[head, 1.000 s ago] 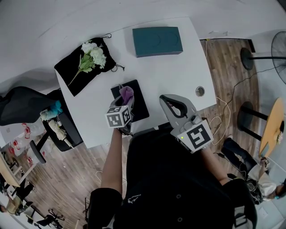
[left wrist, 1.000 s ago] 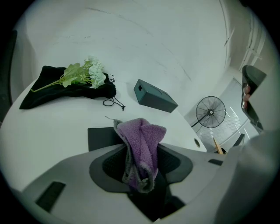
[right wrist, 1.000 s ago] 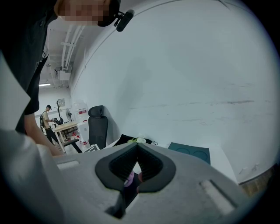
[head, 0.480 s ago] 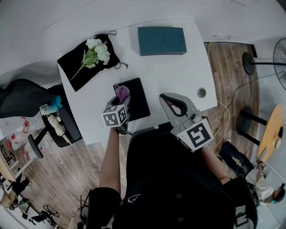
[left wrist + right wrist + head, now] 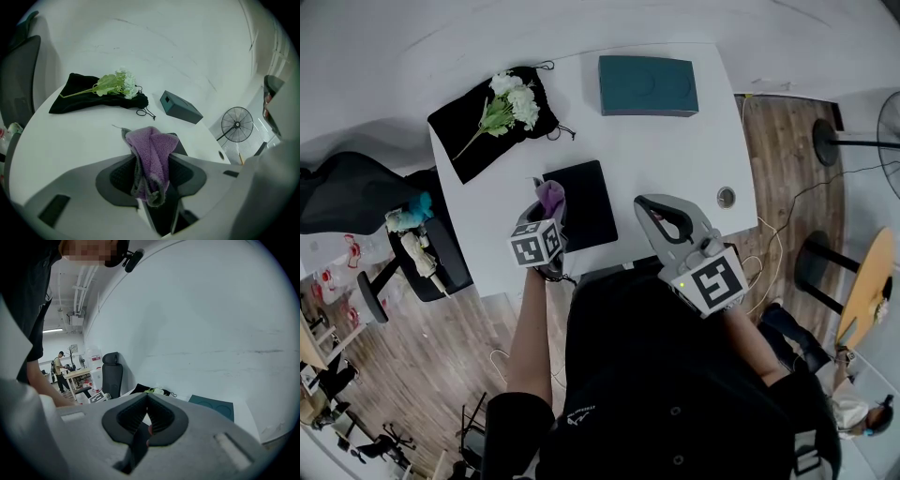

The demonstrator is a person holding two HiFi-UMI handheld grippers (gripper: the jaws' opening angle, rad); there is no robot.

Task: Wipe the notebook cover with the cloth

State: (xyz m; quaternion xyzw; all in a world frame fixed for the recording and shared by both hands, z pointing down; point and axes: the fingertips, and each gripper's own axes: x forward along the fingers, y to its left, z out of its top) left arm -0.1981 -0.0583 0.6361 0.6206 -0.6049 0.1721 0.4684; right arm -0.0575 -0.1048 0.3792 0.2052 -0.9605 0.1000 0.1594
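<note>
Closest to the body: right claw (image 5: pixel 147 403), at 5 o'clock from the notebook (image 5: pixel 586 204) in the head view, at the near edge of the worktop (image 5: pixel 675 150), apart from the notebook. Pads pressed together, nothing between them. Its camera tilts up and sees mostly wall; only a strip of worktop shows past the pads. There's a small reddish spot at the pad seam, can't tell what it is.

Next out: left claw (image 5: pixel 153 165), clamped on the purple cloth (image 5: pixel 151 140). Cloth is bunched, one end sticking out past the tips, the other hanging back between the pads. Head view puts the cloth over the notebook's 9 o'clock edge. Can't tell if it touches the cover. The claw and its marker cube block the contact point from above. In the left gripper view the cloth hides nearly all the notebook, leaving just a dark sliver at 3 o'clock of the cloth.

Notebook: black, flat, near the worktop's front edge, its near-left corner covered by the left claw.

Further out, 10 o'clock: black pouch (image 5: pixel 473 136) with white flowers (image 5: pixel 514 101) lying on it, drawstring trailing onto the worktop. 1 o'clock, by the far edge: teal box (image 5: pixel 648 85). Round grommet hole (image 5: pixel 727 197) at 3 o'clock, near the right edge. Black chair (image 5: pixel 352 202) off the left side, partly cut off. Floor fan (image 5: pixel 237 124) beyond the worktop.
</note>
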